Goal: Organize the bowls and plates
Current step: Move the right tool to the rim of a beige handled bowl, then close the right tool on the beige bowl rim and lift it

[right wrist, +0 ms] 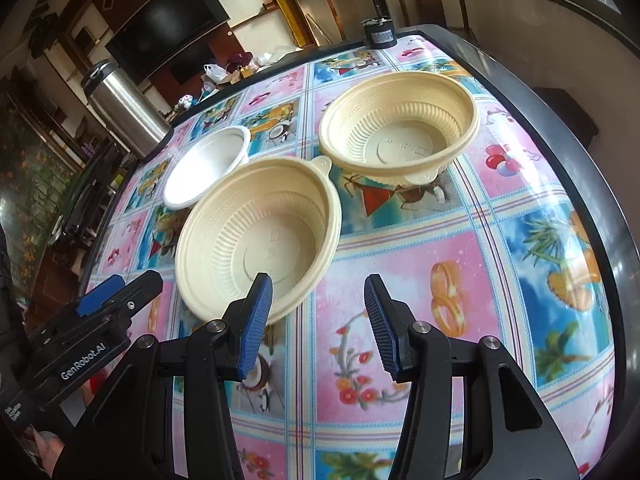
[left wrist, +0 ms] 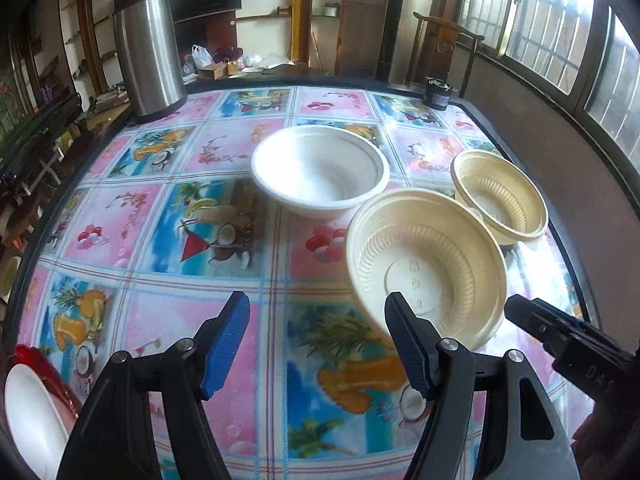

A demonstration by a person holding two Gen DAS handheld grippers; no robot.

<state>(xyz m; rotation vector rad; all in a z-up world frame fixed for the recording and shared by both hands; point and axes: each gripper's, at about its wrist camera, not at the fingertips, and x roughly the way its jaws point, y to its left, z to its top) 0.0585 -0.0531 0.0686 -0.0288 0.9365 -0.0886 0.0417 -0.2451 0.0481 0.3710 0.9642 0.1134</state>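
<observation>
Colourful fruit-print tablecloth on table [left wrist: 224, 160]. Left gripper [left wrist: 318, 344] jaws apart, holding nothing. Right gripper [right wrist: 319, 322] jaws apart, left pad touching rim of tilted cream ribbed plastic bowl [right wrist: 260, 236]. Second cream bowl [right wrist: 400, 128] and white foam bowl [left wrist: 320, 170] resting nearby.

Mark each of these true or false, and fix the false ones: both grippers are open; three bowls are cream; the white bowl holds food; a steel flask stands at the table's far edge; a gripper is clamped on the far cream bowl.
1. Both the left gripper and the right gripper are open. True.
2. Three bowls are cream. False: two are cream, the near cream bowl and the far cream bowl.
3. The white bowl holds food. False: it looks empty.
4. A steel flask stands at the far edge of the table. True.
5. A gripper is clamped on the far cream bowl. False: neither touches it.
</observation>
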